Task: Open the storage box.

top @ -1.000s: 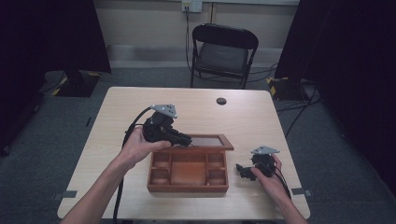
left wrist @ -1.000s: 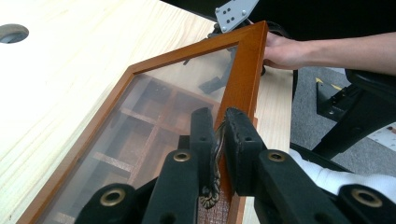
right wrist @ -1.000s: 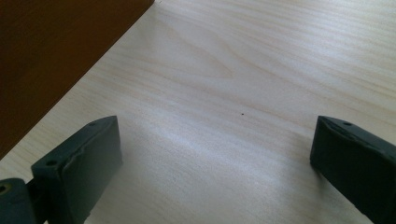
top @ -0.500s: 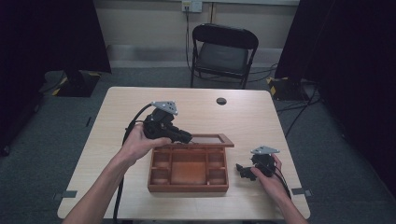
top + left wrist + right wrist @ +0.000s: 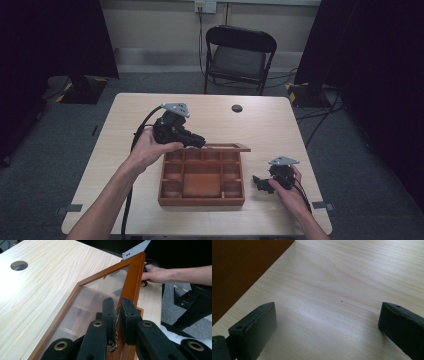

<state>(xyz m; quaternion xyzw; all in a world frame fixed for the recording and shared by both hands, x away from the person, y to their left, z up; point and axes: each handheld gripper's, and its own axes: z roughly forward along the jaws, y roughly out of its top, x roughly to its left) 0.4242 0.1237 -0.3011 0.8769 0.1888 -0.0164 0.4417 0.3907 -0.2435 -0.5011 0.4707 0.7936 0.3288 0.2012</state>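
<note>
**Two hand-held grippers, one lid: swinging the glass lid of the wooden box**

One thing matters here: I keep the left hand-held gripper clamped on the small brass latch at the lid's front edge, and move along the hinge arc, not straight up or back. In the left gripper view the jaws are pinched together around that ornate metal tab, with the lid frame running away from them. My call: the grip is thin, so a sideways tug could slip off the tab or twist the hinge. Slow wrist rotation, no yanking.

The right hand-held gripper rests on the surface just beside the box's right wall, jaws spread wide, holding nothing. The right gripper view has bare pale wood between the jaws and the dark box side at the upper left. If the box starts to slide, I'd press that gripper against the wall to brace it.

Looks of the thing: wooden box, reddish-brown, sitting near the front middle of the surface, compartments open to view — small cells around a larger central one, all seemingly empty. Lid is a wood frame around clear glass, raised at the far edge of the box and roughly edge-on from the high view, so I can't tell its exact tilt. Round cable hole sits well apart, farther back.
</note>
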